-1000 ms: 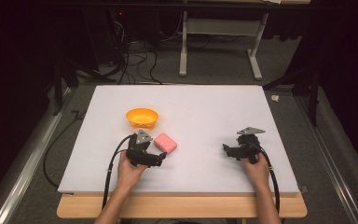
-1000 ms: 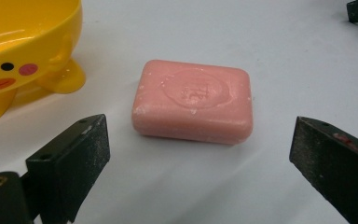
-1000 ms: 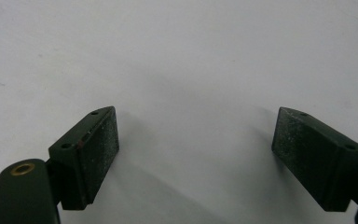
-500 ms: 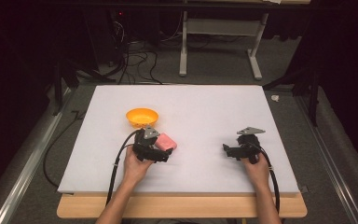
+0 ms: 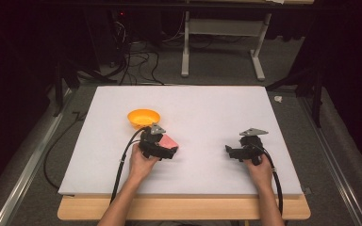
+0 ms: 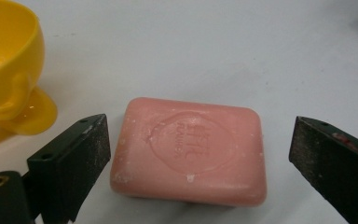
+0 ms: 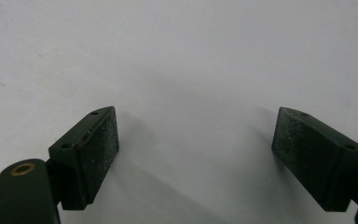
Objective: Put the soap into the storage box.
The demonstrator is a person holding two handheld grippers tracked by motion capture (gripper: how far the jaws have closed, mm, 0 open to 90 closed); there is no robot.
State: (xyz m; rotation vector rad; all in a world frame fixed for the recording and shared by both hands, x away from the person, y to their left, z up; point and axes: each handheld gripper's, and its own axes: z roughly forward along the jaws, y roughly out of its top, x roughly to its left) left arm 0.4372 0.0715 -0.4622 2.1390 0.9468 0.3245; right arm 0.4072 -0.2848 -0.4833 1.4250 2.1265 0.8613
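Note:
A pink bar of soap lies flat on the white table, stamped face up. My left gripper is open, with one jaw on each side of the soap and a gap at both. From above, the soap shows partly under the left gripper. A yellow bowl stands just beyond it; its side and handle fill the left gripper view's left edge. My right gripper rests open over bare table at the right.
The white board covers the table, with a wooden edge at the front. Cables trail from both grippers toward the person. Beyond the far edge stand a metal frame and floor cables.
The left hand has carried its gripper forward and to the right, so the open jaws now straddle the soap. The right gripper has stayed put.

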